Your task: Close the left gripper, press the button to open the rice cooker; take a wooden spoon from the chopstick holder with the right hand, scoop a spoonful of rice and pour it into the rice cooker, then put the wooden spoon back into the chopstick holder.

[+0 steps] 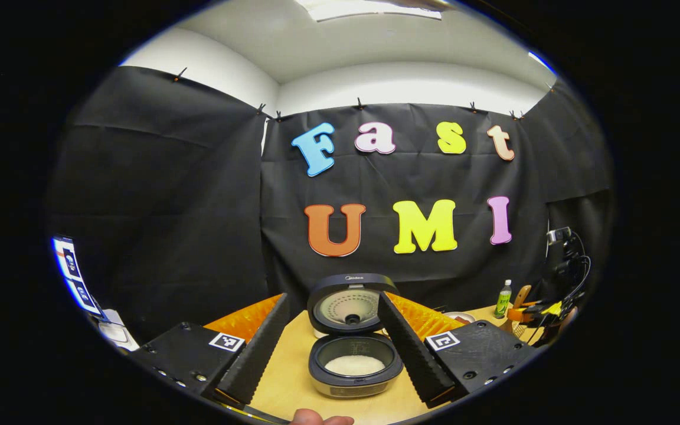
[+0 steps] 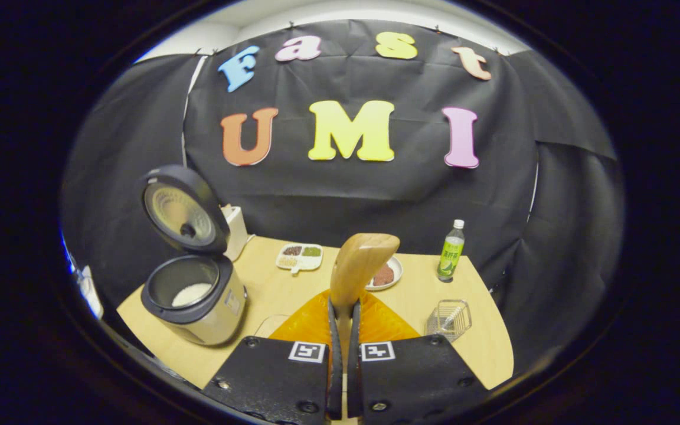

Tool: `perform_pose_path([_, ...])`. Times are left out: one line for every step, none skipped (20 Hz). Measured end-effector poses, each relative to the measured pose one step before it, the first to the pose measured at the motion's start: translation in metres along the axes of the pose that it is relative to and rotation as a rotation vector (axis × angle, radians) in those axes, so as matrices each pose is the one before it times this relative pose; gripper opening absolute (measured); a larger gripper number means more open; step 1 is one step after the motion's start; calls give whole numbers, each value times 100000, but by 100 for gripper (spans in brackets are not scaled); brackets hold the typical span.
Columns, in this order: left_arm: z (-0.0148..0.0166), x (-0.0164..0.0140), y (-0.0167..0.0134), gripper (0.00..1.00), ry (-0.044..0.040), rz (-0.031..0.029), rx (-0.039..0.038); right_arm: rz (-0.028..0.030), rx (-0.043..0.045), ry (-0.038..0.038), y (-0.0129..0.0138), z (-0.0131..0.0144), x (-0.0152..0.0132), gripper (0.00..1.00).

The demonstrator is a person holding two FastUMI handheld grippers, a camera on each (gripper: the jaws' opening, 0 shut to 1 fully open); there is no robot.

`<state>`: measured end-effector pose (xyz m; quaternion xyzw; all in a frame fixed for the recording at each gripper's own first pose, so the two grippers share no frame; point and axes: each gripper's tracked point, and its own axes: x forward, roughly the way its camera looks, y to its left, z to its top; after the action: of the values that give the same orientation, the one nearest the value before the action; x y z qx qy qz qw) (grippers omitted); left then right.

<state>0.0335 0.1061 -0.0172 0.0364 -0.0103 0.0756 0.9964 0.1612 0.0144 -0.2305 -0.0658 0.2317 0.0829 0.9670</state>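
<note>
The right tool (image 2: 343, 321) was closed on the handle of the wooden spoon (image 2: 361, 262), whose bowl stood upright above the fingers. The left tool (image 1: 333, 345) stood wide open and empty, its fingers flanking the rice cooker (image 1: 355, 366). The rice cooker sat on the table (image 2: 275, 289) with its lid (image 2: 183, 209) raised and white rice in the pot. The wire chopstick holder (image 2: 448, 319) stood well to the right of the rice cooker, near the table's edge.
</note>
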Motion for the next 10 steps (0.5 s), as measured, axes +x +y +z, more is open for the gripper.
perform_pose_path([-226, -158, 529, 96, 559, 302, 604, -1066, -2513, 40, 401, -686, 387, 9])
perform_pose_path([-331, -249, 645, 96, 709, 724, 409, -1092, -2700, 482, 386, -643, 591, 9])
perform_pose_path([-165, -194, 537, 96, 203, 613, 259, -905, -2613, 325, 435, -725, 610, 9])
perform_pose_path([-217, -307, 421, 96, 483, 250, 342, -628, -2330, 447, 496, -736, 729, 9])
perform_pose_path([-155, -219, 607, 96, 460, 718, 484, -1376, -2969, 1212, 410, -787, 747, 9])
perform_pose_path([-326, -245, 506, 96, 606, 501, 390, -2376, -3019, 1161, 79, -839, 745, 9])
perform_pose_path([-228, -292, 514, 96, 600, 855, 335, -2645, -2764, 661, 103, -564, 660, 8])
perform_pose_path([-188, -86, 484, 96, 559, 1039, 279, -1389, -2531, 256, 305, -430, 610, 9])
perform_pose_path([-256, -271, 581, 96, 416, 1446, 147, -591, -2049, 344, 479, -454, 593, 9])
perform_pose_path([-255, -262, 746, 96, 469, 1216, -2, -840, -1616, 223, 306, -552, 519, 9])
